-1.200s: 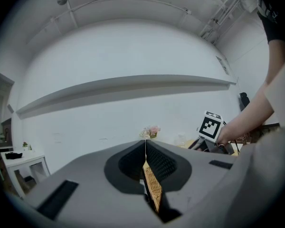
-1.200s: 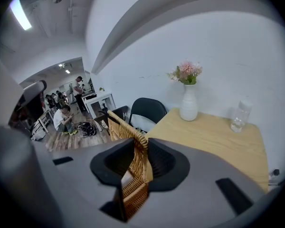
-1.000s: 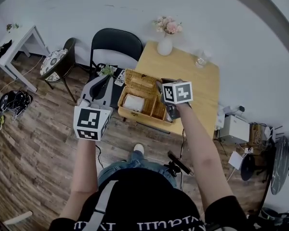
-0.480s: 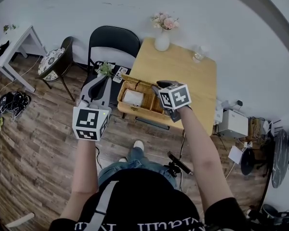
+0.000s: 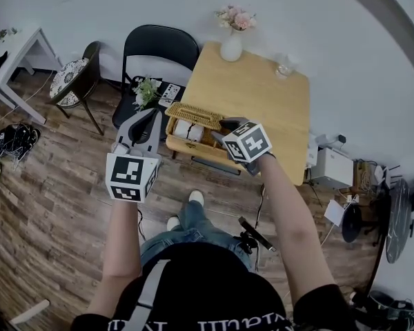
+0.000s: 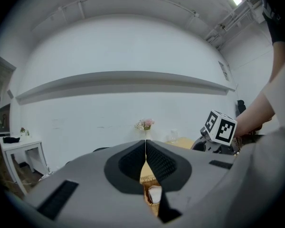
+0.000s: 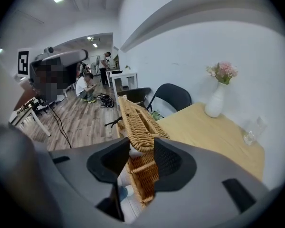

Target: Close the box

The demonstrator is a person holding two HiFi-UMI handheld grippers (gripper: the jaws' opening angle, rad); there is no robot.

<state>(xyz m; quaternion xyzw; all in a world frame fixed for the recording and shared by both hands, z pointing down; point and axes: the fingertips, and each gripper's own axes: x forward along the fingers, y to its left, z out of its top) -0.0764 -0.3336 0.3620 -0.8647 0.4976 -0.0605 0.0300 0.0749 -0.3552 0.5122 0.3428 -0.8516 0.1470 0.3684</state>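
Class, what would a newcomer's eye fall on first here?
A woven wicker box with its lid partly down sits at the light wooden table's near edge. The right gripper's jaws, just opened wider, straddle that lid. A white vase of pink flowers stands at the far edge.

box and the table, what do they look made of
The box looks like woven wicker or rattan, matte tan: interlaced strands show on its lid and wall. The table seems to be light wood or wood-look laminate, smooth and pale yellow; I cannot tell which.
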